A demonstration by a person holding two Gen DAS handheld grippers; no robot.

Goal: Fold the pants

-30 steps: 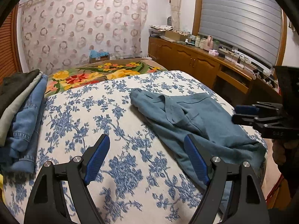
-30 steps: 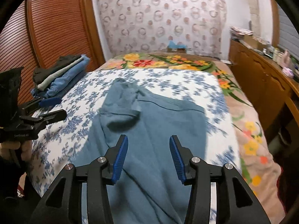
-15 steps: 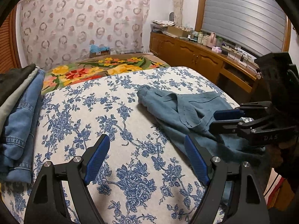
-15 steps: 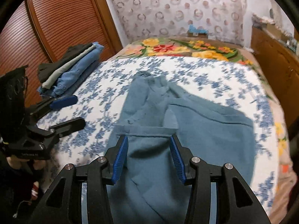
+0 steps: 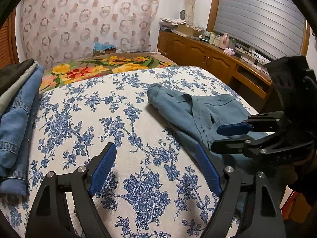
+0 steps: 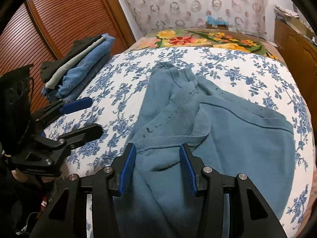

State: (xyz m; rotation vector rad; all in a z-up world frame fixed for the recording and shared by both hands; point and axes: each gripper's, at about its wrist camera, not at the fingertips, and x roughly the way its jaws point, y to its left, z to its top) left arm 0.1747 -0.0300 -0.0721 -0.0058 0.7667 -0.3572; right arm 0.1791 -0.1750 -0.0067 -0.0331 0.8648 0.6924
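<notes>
Teal-blue pants [image 6: 227,130] lie crumpled on the bed's blue-flowered sheet [image 6: 237,67], with one end bunched toward the far side. My right gripper [image 6: 157,147] hovers open just over their near part, and cloth shows below and between its blue pads without being pinched. In the left wrist view the pants [image 5: 188,107] lie to the right, with the right gripper [image 5: 218,136] reaching over them from the right edge. My left gripper [image 5: 155,146] stands wide open above bare sheet [image 5: 89,119], left of the pants. The right wrist view shows the left gripper [image 6: 95,115] at the left bed edge.
A stack of folded clothes [image 6: 83,65], denim with grey and dark pieces on top, sits along the left side of the bed [image 5: 17,107]. A flowered blanket [image 5: 99,69] covers the far end. A wooden cabinet [image 5: 208,59] runs along the right; a slatted wardrobe door [image 6: 59,19] stands at the left.
My right gripper has swung left and come in lower over the pants, and it now reaches further into the left wrist view. The left gripper dipped slightly. Both jaws kept their width.
</notes>
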